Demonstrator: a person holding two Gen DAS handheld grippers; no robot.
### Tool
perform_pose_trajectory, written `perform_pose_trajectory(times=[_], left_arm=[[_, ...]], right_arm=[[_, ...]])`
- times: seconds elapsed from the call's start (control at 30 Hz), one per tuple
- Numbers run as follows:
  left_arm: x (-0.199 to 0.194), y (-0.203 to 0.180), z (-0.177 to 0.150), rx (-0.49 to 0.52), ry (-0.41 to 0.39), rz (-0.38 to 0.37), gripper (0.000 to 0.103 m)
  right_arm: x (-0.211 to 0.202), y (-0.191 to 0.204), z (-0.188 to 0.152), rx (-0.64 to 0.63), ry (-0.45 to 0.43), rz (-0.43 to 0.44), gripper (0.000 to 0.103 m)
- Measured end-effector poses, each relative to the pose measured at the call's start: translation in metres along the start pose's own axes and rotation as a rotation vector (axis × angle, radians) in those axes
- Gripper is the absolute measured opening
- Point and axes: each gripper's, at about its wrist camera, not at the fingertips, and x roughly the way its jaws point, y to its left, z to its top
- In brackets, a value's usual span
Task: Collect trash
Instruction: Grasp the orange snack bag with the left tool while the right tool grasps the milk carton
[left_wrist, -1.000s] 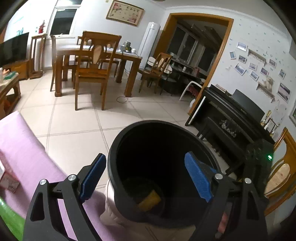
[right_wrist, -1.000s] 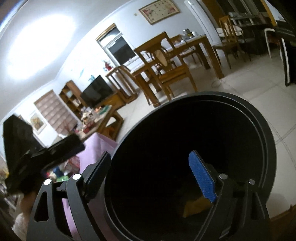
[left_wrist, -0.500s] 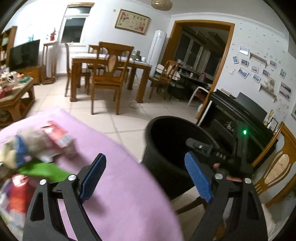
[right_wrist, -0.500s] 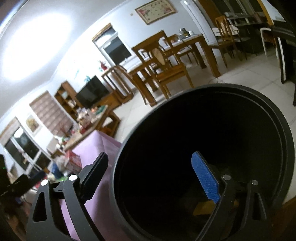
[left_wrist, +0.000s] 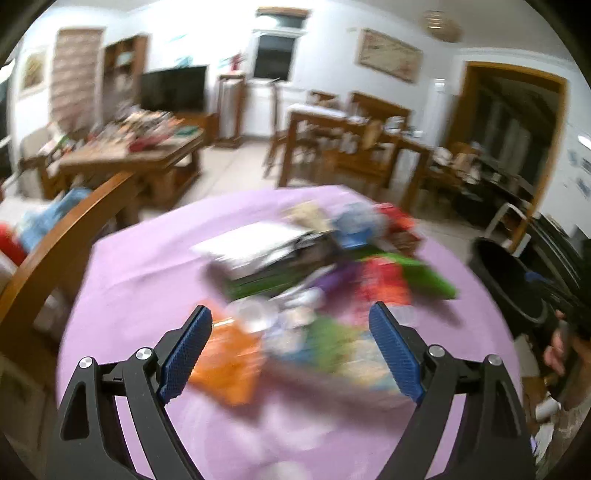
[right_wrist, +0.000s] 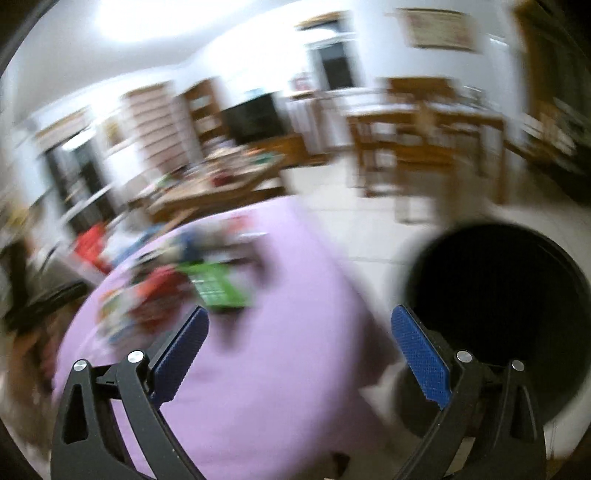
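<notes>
**Desk:** What is the left gripper (left_wrist: 290, 354) doing over that table?

**Photographer:** It is hanging with jaws spread wide and nothing between the blue pads (left_wrist: 184, 354), tilted down at the round table in a lilac cloth (left_wrist: 147, 258). The trash pile (left_wrist: 314, 280) is lying just ahead, running from an orange wrapper (left_wrist: 229, 365) at about 7 o'clock to a green packet (left_wrist: 424, 273) at 2 o'clock. Everything is motion-blurred.

**Desk:** Which way is the green packet pointing?

**Photographer:** In the left wrist view its long axis is slanting from 10 o'clock down to 4 o'clock. A white flat sheet or box (left_wrist: 258, 247) is sitting beyond the middle of the heap; I cannot tell which.

**Desk:** And the right gripper (right_wrist: 299, 354)?

**Photographer:** Its jaws have just been opening, now standing about as wide as they go, with nothing between them. It is straddling the table edge: cloth to the left, the black bin (right_wrist: 495, 295) at 3 o'clock, standing upright on the pale tile floor (right_wrist: 351, 221), mouth dark.

**Desk:** Background?

**Photographer:** A cluttered wooden coffee table (left_wrist: 140, 155), a television (left_wrist: 173, 88) and a dining table with chairs (left_wrist: 354, 144) are blurring behind.
</notes>
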Motion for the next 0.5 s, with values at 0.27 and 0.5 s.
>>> perform_pose_trajectory(times=[0.27, 0.5], left_arm=[[0.033, 0.038, -0.017, -0.055, 0.133, 0.0, 0.085], [0.031, 0.05, -0.024, -0.054, 0.142, -0.063, 0.075]], right_arm=[[0.093, 0.183, 0.016, -0.481, 0.152, 0.236, 0.087], [0.16, 0.218, 0.014, -0.589, 0.31, 0.199, 0.076]])
